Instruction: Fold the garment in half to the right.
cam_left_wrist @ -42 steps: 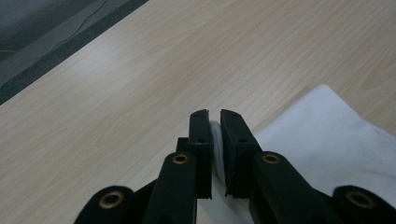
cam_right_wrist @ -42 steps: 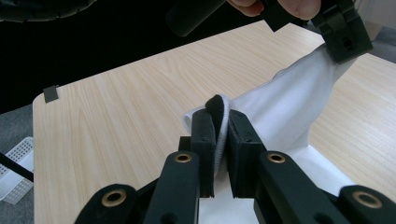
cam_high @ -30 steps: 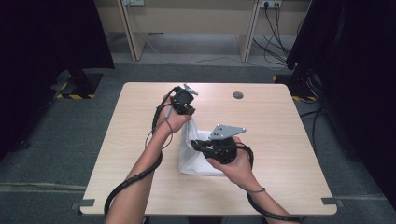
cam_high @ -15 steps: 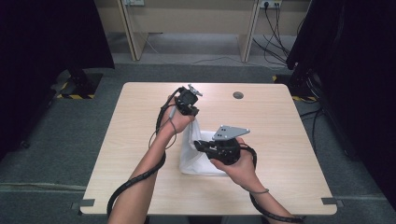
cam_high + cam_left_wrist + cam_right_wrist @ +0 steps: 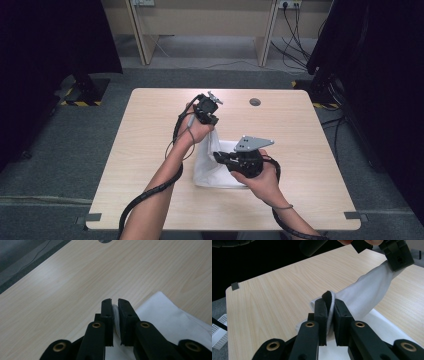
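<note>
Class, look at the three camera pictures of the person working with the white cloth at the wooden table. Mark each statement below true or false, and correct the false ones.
1. The left hand-held gripper is shut on the white cloth. True.
2. The right hand-held gripper hangs open above the cloth. False: its jaws pinch a fold of the cloth.
3. Part of the cloth is lifted off the table. True: it stretches up between the two grippers.
4. The cloth is red. False: it is white.
5. A small round dark spot sits near the table's far edge. True.
</note>
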A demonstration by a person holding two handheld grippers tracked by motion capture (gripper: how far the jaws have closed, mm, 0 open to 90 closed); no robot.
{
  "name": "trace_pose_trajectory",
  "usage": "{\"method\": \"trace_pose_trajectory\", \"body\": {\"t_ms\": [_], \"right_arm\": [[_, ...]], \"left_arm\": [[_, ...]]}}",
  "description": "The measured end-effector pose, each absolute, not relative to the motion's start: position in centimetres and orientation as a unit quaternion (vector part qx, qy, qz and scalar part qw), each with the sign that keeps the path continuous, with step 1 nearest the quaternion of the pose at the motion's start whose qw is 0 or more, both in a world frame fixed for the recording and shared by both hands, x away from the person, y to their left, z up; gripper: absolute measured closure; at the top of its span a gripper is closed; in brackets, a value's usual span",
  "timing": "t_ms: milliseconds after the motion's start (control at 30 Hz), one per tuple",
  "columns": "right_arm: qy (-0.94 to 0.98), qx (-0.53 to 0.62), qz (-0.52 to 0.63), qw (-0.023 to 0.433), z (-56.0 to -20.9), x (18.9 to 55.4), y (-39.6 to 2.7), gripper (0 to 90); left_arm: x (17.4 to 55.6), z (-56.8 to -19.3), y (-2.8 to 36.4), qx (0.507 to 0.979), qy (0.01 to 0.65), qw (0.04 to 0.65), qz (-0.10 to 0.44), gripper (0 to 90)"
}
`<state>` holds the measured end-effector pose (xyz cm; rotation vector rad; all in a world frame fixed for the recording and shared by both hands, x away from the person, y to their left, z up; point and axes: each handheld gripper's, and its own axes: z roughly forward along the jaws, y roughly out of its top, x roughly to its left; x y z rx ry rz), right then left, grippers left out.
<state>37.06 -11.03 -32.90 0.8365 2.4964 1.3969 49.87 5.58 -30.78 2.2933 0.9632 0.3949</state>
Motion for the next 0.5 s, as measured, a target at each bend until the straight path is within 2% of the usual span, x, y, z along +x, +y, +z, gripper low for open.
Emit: {"method": "trace_pose_trajectory", "body": {"t_ms": [500], "right_arm": [[0.834, 0.285, 0.465, 0.081, -33.22, 36.96, -11.70, 82.9]], "left_arm": [[49.90, -31.14, 4.58, 0.869, 0.360, 0.309, 0.144, 82.4]]}}
